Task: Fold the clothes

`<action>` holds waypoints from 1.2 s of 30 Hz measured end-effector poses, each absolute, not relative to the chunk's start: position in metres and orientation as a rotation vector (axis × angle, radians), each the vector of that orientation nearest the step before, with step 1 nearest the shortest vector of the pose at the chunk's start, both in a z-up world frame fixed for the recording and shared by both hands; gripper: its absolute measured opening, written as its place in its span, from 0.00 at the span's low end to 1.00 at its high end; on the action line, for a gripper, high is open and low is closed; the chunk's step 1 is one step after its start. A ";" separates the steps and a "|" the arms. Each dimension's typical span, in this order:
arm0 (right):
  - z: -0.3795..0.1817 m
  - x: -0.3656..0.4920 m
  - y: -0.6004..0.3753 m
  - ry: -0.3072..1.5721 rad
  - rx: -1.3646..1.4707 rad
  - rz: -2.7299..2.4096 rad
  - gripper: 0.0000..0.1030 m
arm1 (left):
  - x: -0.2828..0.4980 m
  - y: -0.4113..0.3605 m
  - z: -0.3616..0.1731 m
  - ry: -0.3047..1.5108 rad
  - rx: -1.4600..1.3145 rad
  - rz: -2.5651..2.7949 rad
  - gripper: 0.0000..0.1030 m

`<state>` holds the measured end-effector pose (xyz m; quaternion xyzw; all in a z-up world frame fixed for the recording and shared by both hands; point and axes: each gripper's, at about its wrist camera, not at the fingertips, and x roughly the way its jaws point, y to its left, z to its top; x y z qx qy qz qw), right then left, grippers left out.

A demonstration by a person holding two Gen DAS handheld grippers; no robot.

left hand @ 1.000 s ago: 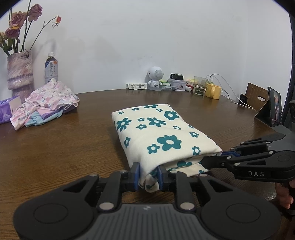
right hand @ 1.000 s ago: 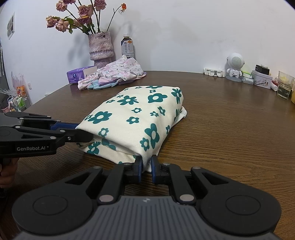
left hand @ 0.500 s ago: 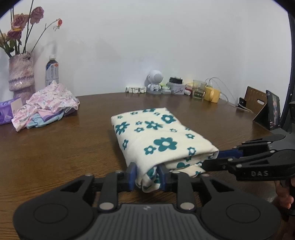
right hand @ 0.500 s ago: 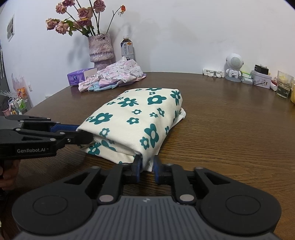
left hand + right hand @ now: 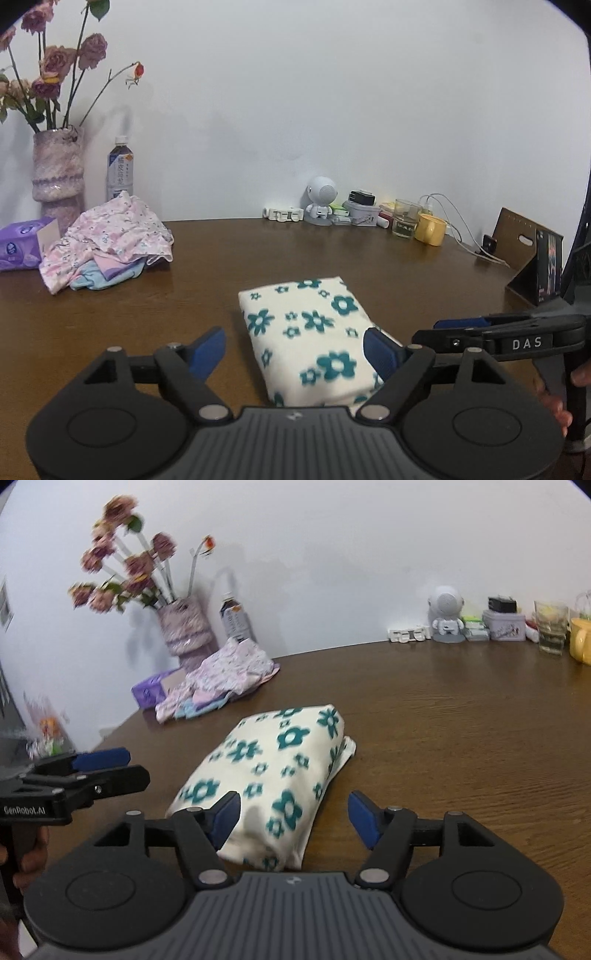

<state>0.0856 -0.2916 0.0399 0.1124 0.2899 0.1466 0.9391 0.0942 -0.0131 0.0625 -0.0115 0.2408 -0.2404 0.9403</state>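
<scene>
Brown table [image 5: 332, 251] — vase [image 5: 57, 173] holds dried roses [image 5: 55, 62]; both tools opening, nothing gripped — folded floral cloth [image 5: 273, 771] below.

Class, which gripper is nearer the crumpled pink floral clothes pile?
Left. The left gripper hangs over the folded cream, teal-flowered cloth at its corner toward the pink clothes pile; the right gripper at its farther corner. Both grippers' fingers are opening, cloth between them.

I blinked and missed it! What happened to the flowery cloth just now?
Both let go of it. The left hand-held gripper and the right hand-held gripper had pinched the near edge of the folded flowery cloth; now their jaws are opening and they have lifted off it. The cloth stayed folded on the table, and the clothes pile was untouched.
</scene>
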 end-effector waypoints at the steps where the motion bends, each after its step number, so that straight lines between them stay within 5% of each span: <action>1: 0.040 0.091 -0.293 0.597 0.250 0.298 0.63 | 0.100 -0.015 0.063 0.507 -0.026 -0.486 0.79; 7: 0.027 0.115 -0.294 0.679 0.323 0.299 0.56 | 0.128 -0.022 0.050 0.620 -0.070 -0.467 0.76; 14: 0.011 0.124 -0.296 0.745 0.383 0.329 0.39 | 0.143 -0.020 0.036 0.701 -0.120 -0.480 0.50; 26: 0.021 0.121 -0.310 0.704 0.453 0.361 0.34 | 0.145 -0.019 0.037 0.723 -0.160 -0.505 0.51; 31: 0.005 0.130 -0.307 0.763 0.476 0.352 0.23 | 0.151 -0.014 0.027 0.760 -0.196 -0.521 0.45; 36: 0.010 0.129 -0.308 0.751 0.490 0.361 0.29 | 0.151 -0.012 0.032 0.745 -0.213 -0.524 0.46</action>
